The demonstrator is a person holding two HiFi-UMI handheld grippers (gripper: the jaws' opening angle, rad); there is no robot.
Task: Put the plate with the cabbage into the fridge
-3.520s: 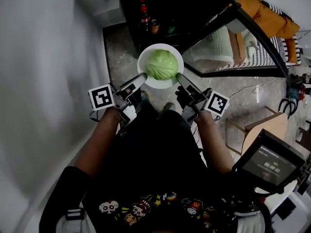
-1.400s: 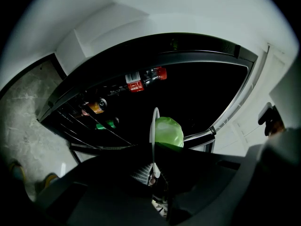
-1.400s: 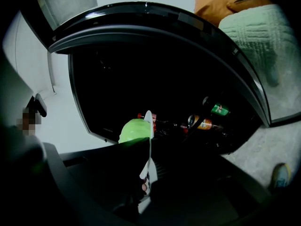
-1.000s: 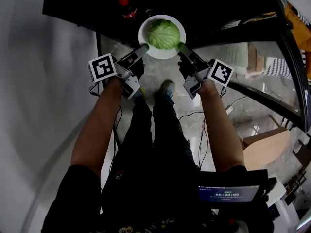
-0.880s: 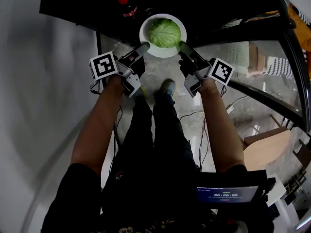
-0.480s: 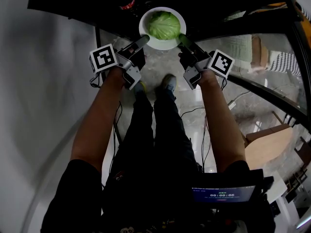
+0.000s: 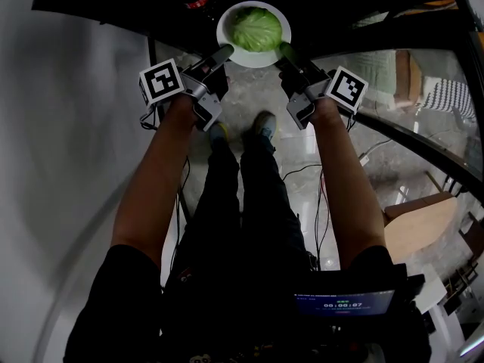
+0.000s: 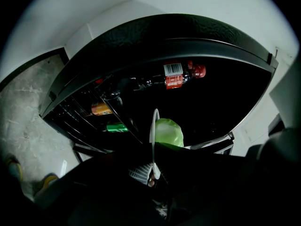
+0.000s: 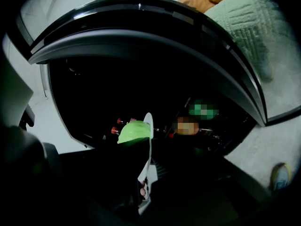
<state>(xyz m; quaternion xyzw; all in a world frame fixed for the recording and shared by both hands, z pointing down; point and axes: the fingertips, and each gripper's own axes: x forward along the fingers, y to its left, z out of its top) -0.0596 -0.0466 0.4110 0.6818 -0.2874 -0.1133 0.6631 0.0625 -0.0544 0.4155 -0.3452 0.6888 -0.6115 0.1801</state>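
My left gripper (image 7: 221, 51) clamps the left rim of the round white plate (image 7: 251, 62), which carries the pale green cabbage head (image 7: 257, 29) at the mouth of the dark open fridge (image 7: 121, 2). My right gripper (image 7: 285, 50) pinches the opposite rim. I judge this the carry-in; next, a level push onto a wire shelf (image 8: 80, 121).

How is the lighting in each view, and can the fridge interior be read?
Head view: fridge interior near black, only cabbage and white plate stand out. Left gripper view: left tool in deep shadow, bottle faintly lit, strong fisheye bend. Right gripper view: equally dark, mosaic patches at mid-right.
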